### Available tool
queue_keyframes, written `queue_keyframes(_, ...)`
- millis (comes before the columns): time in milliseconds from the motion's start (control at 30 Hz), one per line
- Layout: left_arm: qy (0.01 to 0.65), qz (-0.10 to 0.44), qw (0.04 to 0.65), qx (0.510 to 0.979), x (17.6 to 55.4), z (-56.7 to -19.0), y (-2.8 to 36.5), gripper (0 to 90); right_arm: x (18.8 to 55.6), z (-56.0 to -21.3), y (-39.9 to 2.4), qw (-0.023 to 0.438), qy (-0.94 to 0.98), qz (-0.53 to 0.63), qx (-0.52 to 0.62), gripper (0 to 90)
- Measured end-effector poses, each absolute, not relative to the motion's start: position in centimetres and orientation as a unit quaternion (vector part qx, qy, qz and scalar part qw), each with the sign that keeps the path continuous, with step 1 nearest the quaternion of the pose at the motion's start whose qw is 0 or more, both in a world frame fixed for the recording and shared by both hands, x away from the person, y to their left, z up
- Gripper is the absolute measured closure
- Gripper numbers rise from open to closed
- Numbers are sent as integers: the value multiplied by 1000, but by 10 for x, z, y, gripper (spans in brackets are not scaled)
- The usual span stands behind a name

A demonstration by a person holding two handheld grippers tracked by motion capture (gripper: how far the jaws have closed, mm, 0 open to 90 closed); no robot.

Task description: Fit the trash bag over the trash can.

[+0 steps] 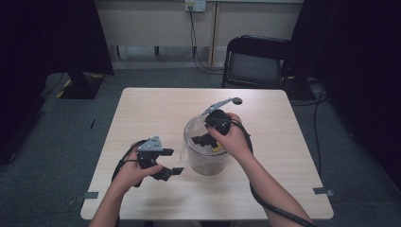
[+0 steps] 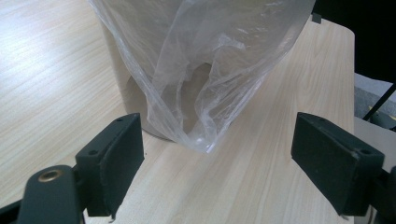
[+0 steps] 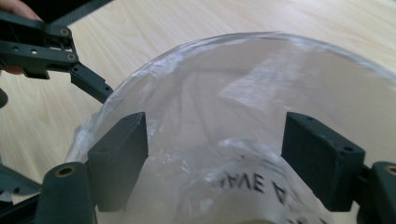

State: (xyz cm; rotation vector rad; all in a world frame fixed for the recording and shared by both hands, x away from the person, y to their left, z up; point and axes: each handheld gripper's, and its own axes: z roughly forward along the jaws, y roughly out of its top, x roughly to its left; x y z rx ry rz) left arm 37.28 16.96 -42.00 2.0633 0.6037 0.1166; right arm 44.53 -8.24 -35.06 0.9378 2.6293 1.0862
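Ahead of your left claw, a thin, glossy, crinkled clear plastic liner (image 2: pixel 205 70) drapes the matt beige bin (image 2: pixel 135 100) on pale wood-grain table (image 2: pixel 42 79).

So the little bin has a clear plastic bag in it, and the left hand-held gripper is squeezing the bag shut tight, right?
Not quite. The bin does have a clear plastic bag in it, but the left hand-held gripper isn't squeezing it. In the left gripper view its jaws stand wide open, with the hanging bag corner ahead of them, untouched.

Even overhead light, surface (image 1: pixel 156 109) bright with soft shadows, room edges near black; both gripper views soft-focus, glare on clear plastic bag (image 2: pixel 205 56), near jaws slightly blurred.
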Motion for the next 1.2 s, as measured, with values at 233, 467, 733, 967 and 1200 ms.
queue_keyframes(233,245,47,472,845,372,-420,166,166,436,-356,-110,81,885,330,318,223)
queue_keyframes(467,243,45,469,848,372,-422,164,166,436,-366,-119,78,889,318,321,237)
queue_keyframes(733,245,45,471,846,372,-422,165,166,430,-355,-125,83,876,350,321,219)
queue_keyframes(967,243,44,469,848,372,-423,164,166,426,-350,-135,86,873,359,319,219)
queue_keyframes(1200,245,43,467,849,373,-425,164,166,423,-345,-142,83,871,365,319,216)
